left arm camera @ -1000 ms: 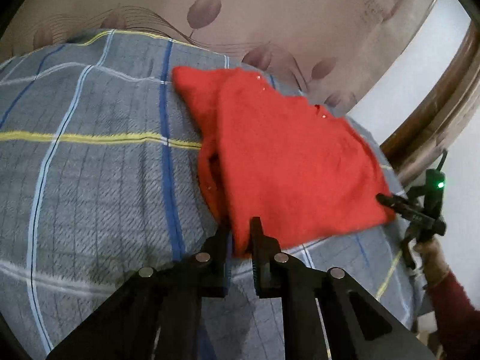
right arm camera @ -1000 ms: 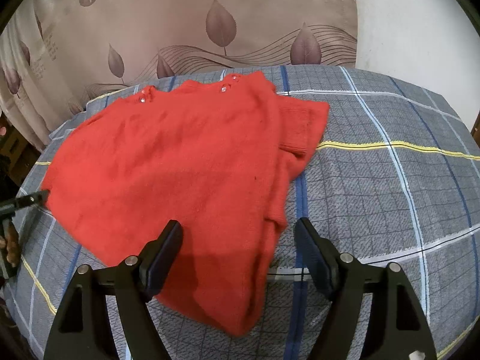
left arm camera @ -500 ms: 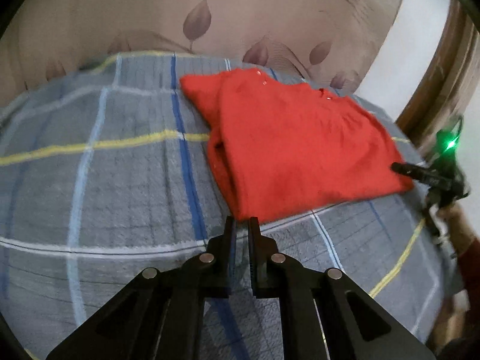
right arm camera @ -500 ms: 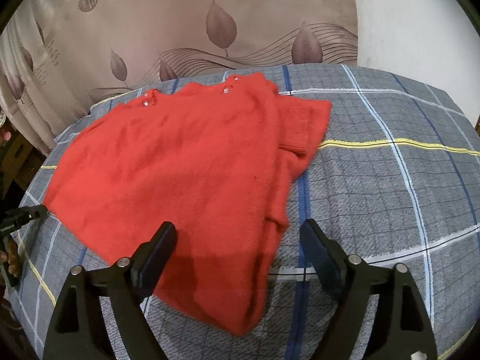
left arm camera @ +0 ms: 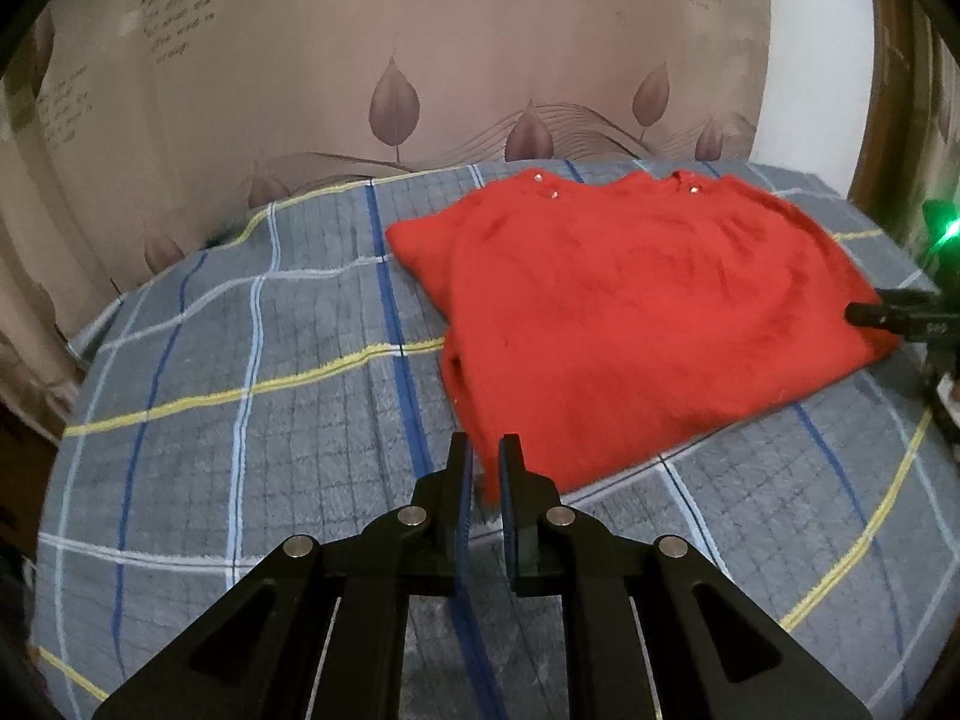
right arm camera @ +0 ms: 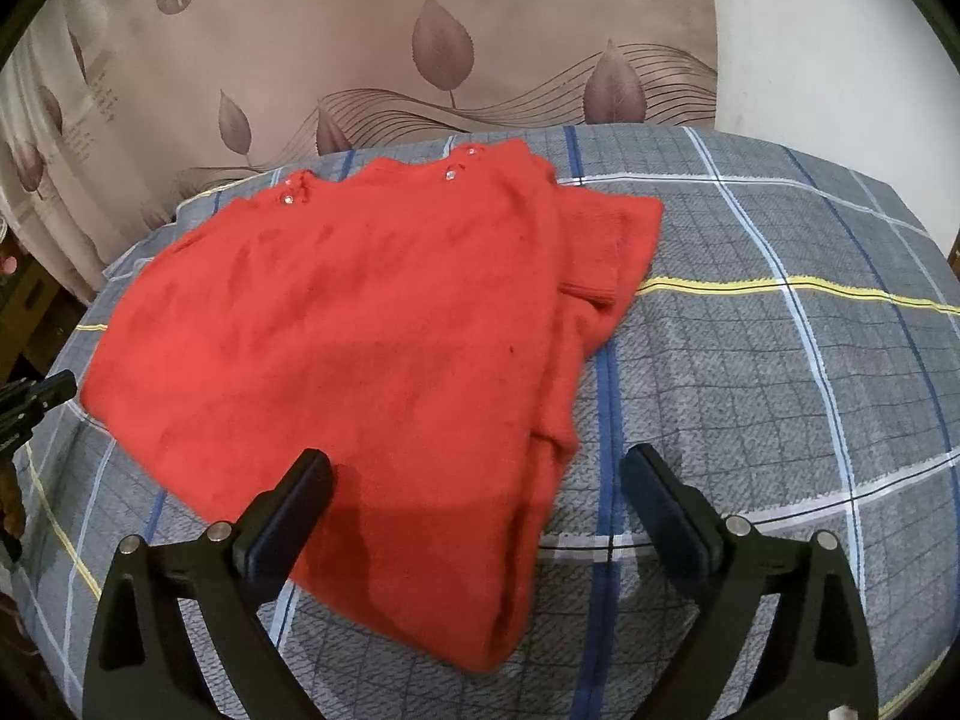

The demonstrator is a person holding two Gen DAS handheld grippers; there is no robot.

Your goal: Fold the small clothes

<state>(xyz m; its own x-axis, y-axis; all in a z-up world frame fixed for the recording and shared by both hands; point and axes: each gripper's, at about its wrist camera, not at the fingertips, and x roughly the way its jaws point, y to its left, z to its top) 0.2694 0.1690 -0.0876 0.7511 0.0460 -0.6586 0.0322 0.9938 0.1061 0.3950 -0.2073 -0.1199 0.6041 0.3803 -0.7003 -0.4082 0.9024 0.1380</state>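
While spread, sweater (right arm camera: 372,324) underlies right hand-held gripper (right arm camera: 474,498).

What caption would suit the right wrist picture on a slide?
Right tool, jaws opening, hovers over the near hem of a red sweater lying on a plaid bedsheet.

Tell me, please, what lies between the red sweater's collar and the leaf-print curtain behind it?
Only a narrow bare strip of the plaid sheet separates the red sweater from the curtain; the right wrist view shows this.
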